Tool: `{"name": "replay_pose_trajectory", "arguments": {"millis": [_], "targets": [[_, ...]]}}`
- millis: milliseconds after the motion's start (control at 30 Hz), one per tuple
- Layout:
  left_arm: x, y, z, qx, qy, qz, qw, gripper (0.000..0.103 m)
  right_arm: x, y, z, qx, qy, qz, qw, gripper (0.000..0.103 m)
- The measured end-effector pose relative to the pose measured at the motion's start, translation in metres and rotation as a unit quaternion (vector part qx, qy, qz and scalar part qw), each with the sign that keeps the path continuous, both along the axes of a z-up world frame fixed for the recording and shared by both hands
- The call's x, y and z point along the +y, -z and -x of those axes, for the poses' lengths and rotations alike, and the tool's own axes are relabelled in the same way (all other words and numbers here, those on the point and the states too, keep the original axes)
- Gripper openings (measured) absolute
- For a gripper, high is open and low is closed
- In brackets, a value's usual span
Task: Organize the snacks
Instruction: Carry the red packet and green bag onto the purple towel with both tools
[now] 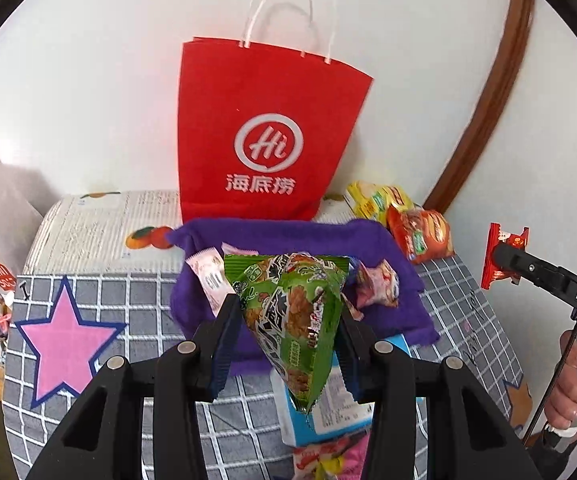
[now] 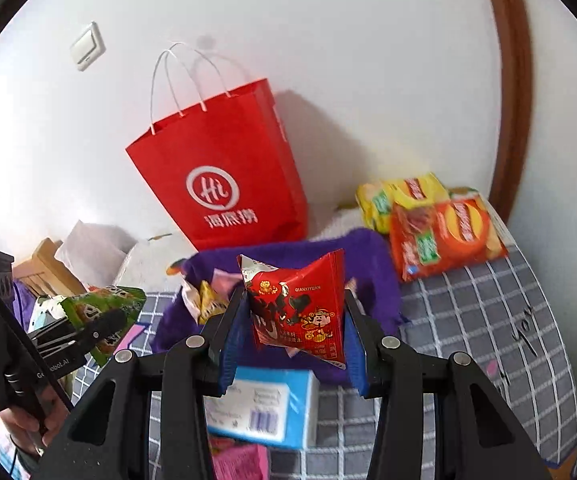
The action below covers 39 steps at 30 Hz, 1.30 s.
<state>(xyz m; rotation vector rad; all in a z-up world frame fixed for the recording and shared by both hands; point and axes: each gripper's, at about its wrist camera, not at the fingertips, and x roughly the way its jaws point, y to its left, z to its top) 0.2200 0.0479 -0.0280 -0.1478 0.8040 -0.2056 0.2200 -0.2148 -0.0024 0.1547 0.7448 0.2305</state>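
Note:
My left gripper [image 1: 288, 316] is shut on a green snack packet [image 1: 292, 312] and holds it in the air over the near edge of a purple cloth basket [image 1: 288, 236]. My right gripper [image 2: 294, 316] is shut on a red snack packet [image 2: 298, 312], also held above the purple basket [image 2: 372, 252]. Several small packets [image 1: 376, 288] lie in the basket. The right gripper with its red packet [image 1: 502, 256] shows at the right of the left wrist view. The left gripper with its green packet [image 2: 100, 312] shows at the left of the right wrist view.
A red paper bag [image 1: 264, 132] stands behind the basket against the white wall. Yellow [image 2: 400, 196] and orange [image 2: 444, 236] chip bags lie at the back right. A blue-and-white box [image 2: 264, 408] lies on the grey checked cloth [image 2: 468, 320] in front of the basket.

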Motion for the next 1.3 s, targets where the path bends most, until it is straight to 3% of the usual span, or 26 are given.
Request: {"name": "replay_pose_trajectory", "arguments": {"millis": [400, 667, 933, 1133, 1300], "targets": [[0.017, -0.007, -0.037, -0.007, -0.017, -0.003, 0.9998, 0.042, 0.044, 0.010, -0.074, 0.005, -0.033, 0.000, 0.999, 0.044], [0.007, -0.002, -0.070, 0.000, -0.015, 0.003, 0.9999, 0.042, 0.050, 0.045, -0.116, 0.038, -0.047, 0.031, 0.998, 0.044], [-0.003, 0.016, -0.097, 0.012, -0.017, 0.022, 0.9995, 0.042, 0.043, 0.068, -0.129, 0.067, -0.054, 0.051, 0.995, 0.044], [0.004, 0.034, -0.107, 0.051, -0.027, 0.025, 0.9980, 0.042, 0.042, 0.086, -0.141, 0.101, -0.058, 0.047, 0.992, 0.044], [0.005, 0.035, -0.106, 0.053, -0.027, 0.024, 0.9979, 0.042, 0.056, 0.096, -0.142, 0.116, -0.092, 0.050, 0.988, 0.045]]}}
